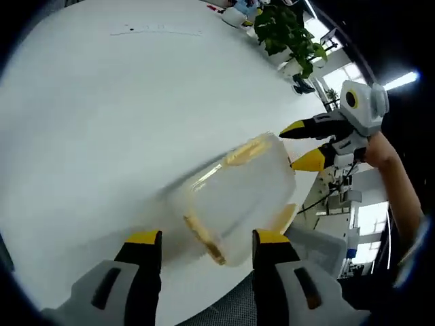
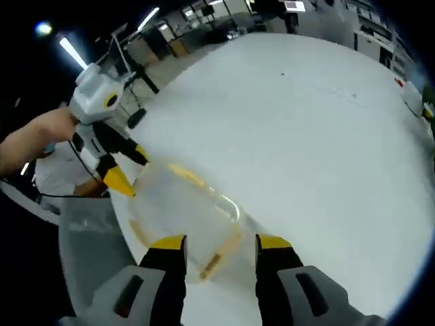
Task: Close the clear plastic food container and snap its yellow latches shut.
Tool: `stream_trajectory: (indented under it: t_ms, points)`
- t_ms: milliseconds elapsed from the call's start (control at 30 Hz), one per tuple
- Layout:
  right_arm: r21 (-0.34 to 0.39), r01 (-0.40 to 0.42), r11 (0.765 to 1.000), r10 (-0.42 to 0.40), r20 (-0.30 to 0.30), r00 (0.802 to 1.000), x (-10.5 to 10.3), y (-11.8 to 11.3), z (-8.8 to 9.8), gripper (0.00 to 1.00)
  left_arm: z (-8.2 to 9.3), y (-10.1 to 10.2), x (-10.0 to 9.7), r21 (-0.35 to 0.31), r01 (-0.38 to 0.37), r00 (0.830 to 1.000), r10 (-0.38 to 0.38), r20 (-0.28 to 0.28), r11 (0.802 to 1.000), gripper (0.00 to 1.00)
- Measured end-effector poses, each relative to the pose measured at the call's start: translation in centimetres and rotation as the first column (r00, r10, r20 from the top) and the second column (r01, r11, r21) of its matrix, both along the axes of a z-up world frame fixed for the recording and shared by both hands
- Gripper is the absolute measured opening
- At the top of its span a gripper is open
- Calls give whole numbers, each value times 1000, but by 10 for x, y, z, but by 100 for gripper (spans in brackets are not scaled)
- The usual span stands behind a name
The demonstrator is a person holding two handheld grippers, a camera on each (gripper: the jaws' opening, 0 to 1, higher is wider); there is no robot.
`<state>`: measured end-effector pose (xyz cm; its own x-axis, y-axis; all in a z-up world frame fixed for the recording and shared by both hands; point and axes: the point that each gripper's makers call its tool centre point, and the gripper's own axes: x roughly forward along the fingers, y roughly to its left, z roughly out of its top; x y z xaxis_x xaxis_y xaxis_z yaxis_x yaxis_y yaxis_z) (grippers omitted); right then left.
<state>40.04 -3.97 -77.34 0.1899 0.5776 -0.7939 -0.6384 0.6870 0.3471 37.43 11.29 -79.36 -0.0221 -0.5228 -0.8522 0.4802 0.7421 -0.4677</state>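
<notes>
Container [image 1: 234,200], clear, empty-looking and probably light, slippery thin plastic, sits near the white table's [image 1: 102,115] near edge between both wide-open tools, left tool [image 1: 207,246] and right tool [image 2: 221,244], so pressing its yellow latches [image 1: 204,238] seems safer than squeezing walls.

Your container [image 1: 234,204] sits on the bench [image 1: 102,102] close to its near edge. Your left gripper [image 1: 207,244] is just before the container, jaws apart. Your right gripper [image 1: 302,144] is at the container's far right corner. A plant [image 1: 289,30] stands at the bench's far edge, well apart.
</notes>
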Motion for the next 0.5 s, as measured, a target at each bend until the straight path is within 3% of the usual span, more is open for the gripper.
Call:
stream_trajectory:
  t_ms: [133, 200, 233, 500]
  points:
    - [11, -29, 1000, 29, 21, 999, 4, 9, 7, 43, 3, 3, 1, 20, 44, 998, -44, 34, 999, 54]
    - [21, -88, 996, 87, 72, 994, 6, 19, 13, 44, 5, 3, 4, 23, 69, 995, -71, 66, 997, 54]
    - [14, -76, 997, 76, 51, 996, 3, 21, 15, 44, 7, 3, 4, 23, 78, 994, -79, 76, 997, 54]
    - [6, -133, 991, 132, 85, 988, 3, 32, 20, 42, 16, -4, 6, 17, 133, 981, -134, 139, 991, 57]
